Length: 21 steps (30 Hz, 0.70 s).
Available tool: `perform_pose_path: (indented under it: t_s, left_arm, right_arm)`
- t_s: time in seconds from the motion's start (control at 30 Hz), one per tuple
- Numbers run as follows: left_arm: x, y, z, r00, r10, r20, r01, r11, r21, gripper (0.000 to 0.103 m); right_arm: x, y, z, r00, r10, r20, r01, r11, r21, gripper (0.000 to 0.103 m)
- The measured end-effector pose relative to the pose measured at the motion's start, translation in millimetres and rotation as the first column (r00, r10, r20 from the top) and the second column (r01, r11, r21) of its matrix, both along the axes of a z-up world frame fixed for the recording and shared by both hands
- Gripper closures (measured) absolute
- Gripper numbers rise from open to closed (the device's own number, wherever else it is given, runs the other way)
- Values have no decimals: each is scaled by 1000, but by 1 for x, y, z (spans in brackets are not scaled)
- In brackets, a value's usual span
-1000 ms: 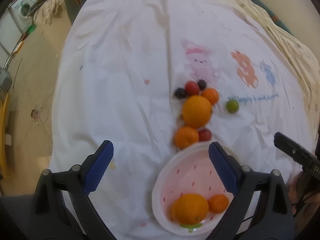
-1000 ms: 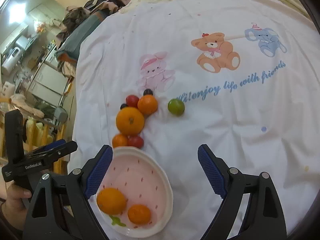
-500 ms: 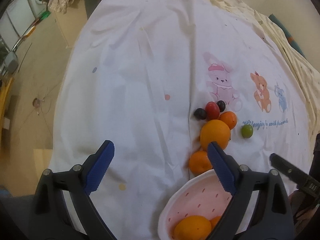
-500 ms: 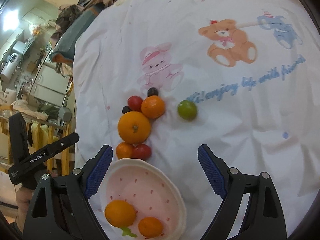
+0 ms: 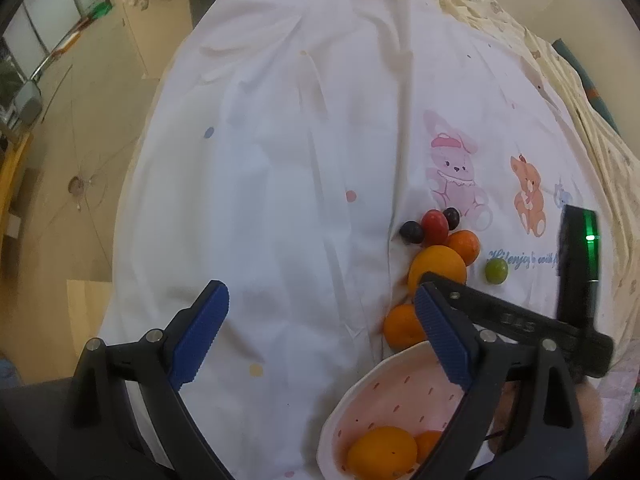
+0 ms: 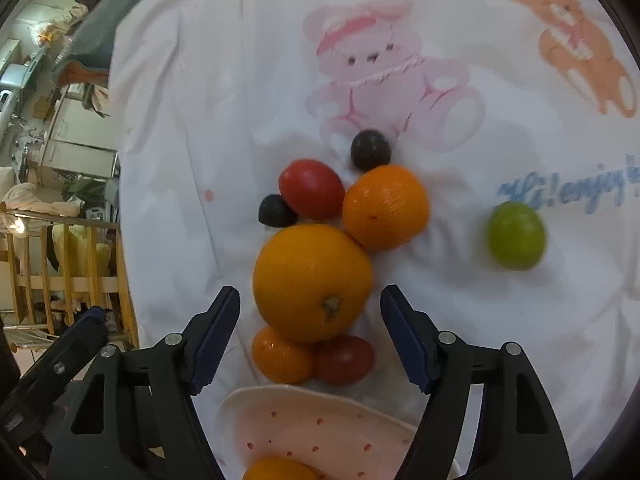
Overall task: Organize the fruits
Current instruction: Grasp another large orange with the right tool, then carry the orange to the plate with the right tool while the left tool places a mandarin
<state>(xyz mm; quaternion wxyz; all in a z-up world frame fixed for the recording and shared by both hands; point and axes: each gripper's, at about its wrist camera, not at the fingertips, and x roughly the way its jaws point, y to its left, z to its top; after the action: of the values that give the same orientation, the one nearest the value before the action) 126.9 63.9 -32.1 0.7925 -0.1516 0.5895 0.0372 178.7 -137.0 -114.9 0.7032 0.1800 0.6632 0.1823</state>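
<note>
Right wrist: plate (image 6: 320, 424) holds orange (image 6: 280, 470) (partly cropped); right claw (image 6: 310, 334) spread, straddling large orange (image 6: 312, 280); left claw (image 5: 320, 340) spread.

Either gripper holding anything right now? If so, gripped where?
Nothing held. Right gripper is open, its fingers flanking the big orange without touching it. Left gripper is open over bare cloth.

A big round orange (image 6: 311, 282) is sitting stem-end towards the camera, just above the rim of the white, red-speckled plate (image 6: 320, 424). Squeezing in between orange and plate are a small mandarin (image 6: 280, 356) and a dark red tomato (image 6: 344, 359), touching each other. Beyond the orange, a second mandarin (image 6: 385, 207), a glossy red tomato (image 6: 311, 189) and two dark grapes (image 6: 276, 211) (image 6: 370, 149) are huddling together. A green lime (image 6: 516, 235) is lying alone off to the right. Inside the plate, two oranges (image 5: 382, 454) are resting.
</note>
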Motion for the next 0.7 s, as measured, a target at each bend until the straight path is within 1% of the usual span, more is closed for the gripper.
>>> perform_pose_path:
  t_s: [0.03,0.13,0.27,0.33,0.43,0.57,0.7]
  left_arm:
    - [0,1,0,1000,1,0,-1,1000,0,11]
    - [0,1,1,1000,-1,2,1,1000,1,11]
    - [0,-1,0,1000,-12,1,12,1000,6,11]
    - [-1,-3,-1,1000,-21,0,21,1000,14,11]
    - [0,-6,-3,999,-31,-6,31,999,21,11]
    - [-1,-15,-8,998,-55,-15,55,998,28,11]
    - [0,-25,-14,996,-89,-25,90,994,63,11]
  right_arm:
    - [0,2,-3,1000,6,-7,-6,1000,-4,39]
    - [-1,3,-3,1000,6,6,-6,1000,-8,42]
    - [-6,0,2,999,18,26,-18,1000,-17,43]
    - [-9,-6,7,999,17,33,-16,1000,-7,44]
    - [-15,-19,21,998,20,65,-20,1000,-3,44]
    - [-26,-45,47,994,8,112,-9,1000,6,44]
    - [-45,-76,68,988,-16,151,17,1000,-6,44]
